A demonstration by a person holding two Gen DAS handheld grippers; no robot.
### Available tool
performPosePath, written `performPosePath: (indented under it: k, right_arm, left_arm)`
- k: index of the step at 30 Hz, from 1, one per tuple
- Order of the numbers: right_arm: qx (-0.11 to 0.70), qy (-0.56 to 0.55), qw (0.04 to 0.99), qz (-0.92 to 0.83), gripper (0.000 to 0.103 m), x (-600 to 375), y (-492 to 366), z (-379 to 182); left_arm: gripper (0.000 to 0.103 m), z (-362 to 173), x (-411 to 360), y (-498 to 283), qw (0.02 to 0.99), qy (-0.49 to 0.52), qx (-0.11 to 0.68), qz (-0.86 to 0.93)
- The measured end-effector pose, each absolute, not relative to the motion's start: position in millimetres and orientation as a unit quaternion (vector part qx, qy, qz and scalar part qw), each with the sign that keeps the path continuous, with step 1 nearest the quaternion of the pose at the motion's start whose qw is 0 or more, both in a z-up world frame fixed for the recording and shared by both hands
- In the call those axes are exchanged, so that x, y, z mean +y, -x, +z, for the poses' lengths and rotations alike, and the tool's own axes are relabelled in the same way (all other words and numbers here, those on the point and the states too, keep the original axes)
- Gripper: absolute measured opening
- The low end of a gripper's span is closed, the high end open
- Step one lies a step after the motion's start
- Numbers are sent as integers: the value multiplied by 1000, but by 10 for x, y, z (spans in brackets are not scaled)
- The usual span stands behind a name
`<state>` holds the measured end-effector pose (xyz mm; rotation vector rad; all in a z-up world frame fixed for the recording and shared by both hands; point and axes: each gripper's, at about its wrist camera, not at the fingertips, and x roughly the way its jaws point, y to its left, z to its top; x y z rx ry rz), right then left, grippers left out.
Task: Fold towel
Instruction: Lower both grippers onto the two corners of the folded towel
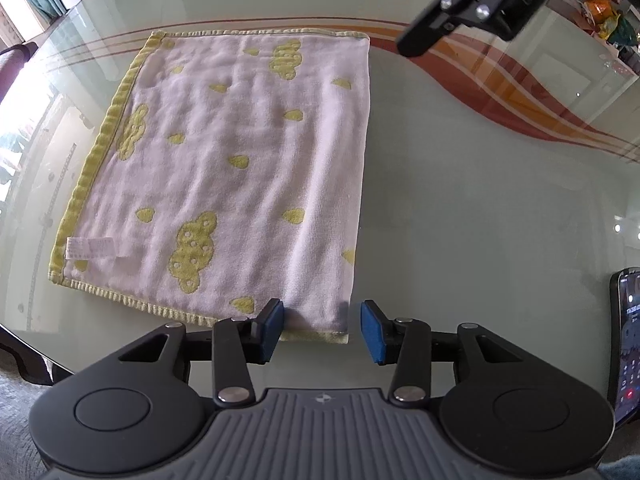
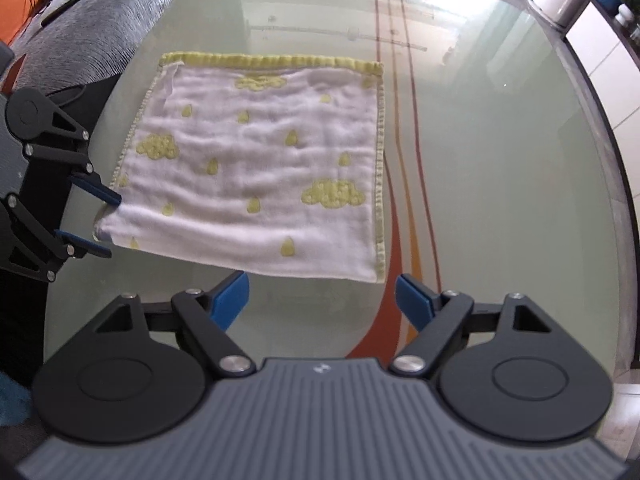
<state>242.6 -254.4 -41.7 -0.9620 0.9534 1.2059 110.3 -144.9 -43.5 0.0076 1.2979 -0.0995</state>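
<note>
A white towel (image 1: 240, 160) with yellow clouds, drops and a yellow hem lies folded flat on the glass table (image 1: 480, 208). My left gripper (image 1: 322, 332) points down at the towel's near right corner. Its blue pads (image 1: 272, 332) stand on either side of that corner without pressing it. The right wrist view shows the same towel (image 2: 260, 168), with the left gripper (image 2: 111, 225) straddling its near left corner. My right gripper (image 2: 320, 284) hangs open above the table just short of the towel's near edge, nothing between its fingers. It also shows at the top right (image 1: 404, 8) in the left wrist view.
A phone (image 1: 624, 344) with a lit screen lies at the table's right edge. Orange and brown wavy stripes (image 1: 520, 92) run across the glass. A grey sofa (image 2: 100, 12) stands beyond the table's far left rim, white cabinets (image 2: 600, 52) to the right.
</note>
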Motion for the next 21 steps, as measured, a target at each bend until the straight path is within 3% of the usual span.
performPosePath:
  k: [4, 6, 21]
  right_arm:
    - [420, 414, 601, 539, 67, -2537, -2442, -485]
    - [422, 412, 594, 547, 47, -2508, -2469, -519]
    - [428, 416, 585, 549, 45, -2461, -2668, -656]
  left_arm:
    - [45, -391, -1400, -1053, 800, 12, 597, -61]
    - [45, -355, -1379, -1009, 804, 14, 591, -65]
    - [42, -281, -1411, -927, 816, 32, 571, -83]
